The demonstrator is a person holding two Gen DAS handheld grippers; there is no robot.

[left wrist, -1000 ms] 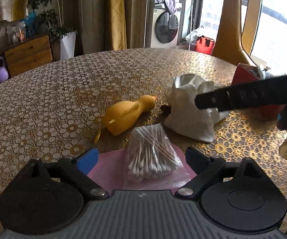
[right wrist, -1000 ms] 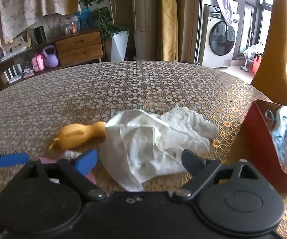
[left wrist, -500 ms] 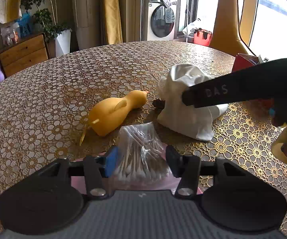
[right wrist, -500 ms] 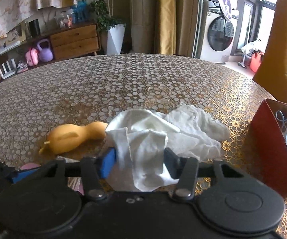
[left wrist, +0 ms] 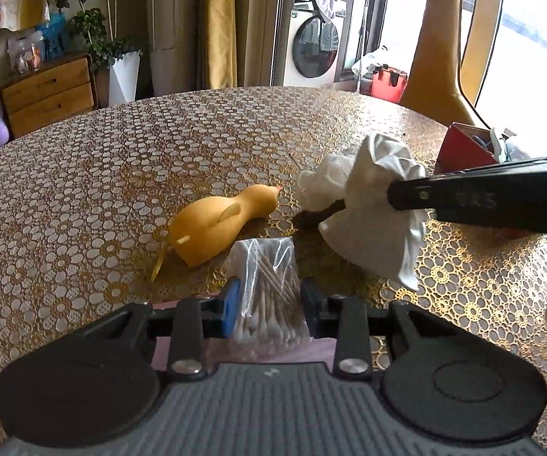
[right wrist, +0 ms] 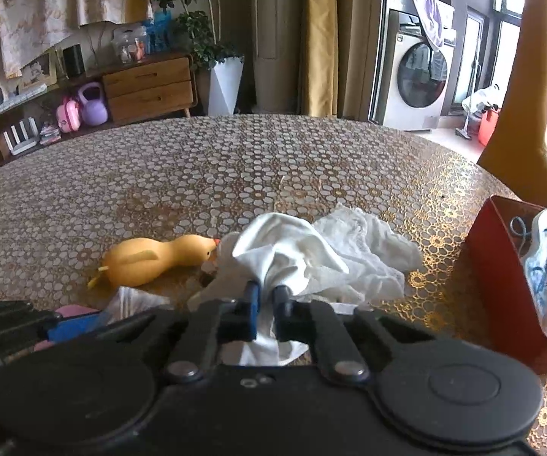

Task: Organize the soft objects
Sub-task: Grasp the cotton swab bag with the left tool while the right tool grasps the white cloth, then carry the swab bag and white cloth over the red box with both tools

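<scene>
Gripping two soft items at once, both just beside the red box side of the tabletop [right wrist: 235, 174].
left gripper [left wrist: 269, 304]: fingers closing on the bag of cotton swabs [left wrist: 263, 285]; bag sits between them, pads look to press its sides.
right gripper [right wrist: 267, 302]: fingers pinched tight on a fold of the white cloth [right wrist: 311, 250].
landmark: red box [right wrist: 501, 273], already holding soft things.
cloth place: near the red box, on its left, partly lifted.
swab bag place: further left of the red box, on a pink sheet [left wrist: 197, 349].
rubber duck [left wrist: 216, 224]: untouched, left of the cloth.
do it well: squeeze the bag gently, lift straight, watch the trailing cloth so it doesn't drag the duck, lower both fully into the red box.
</scene>
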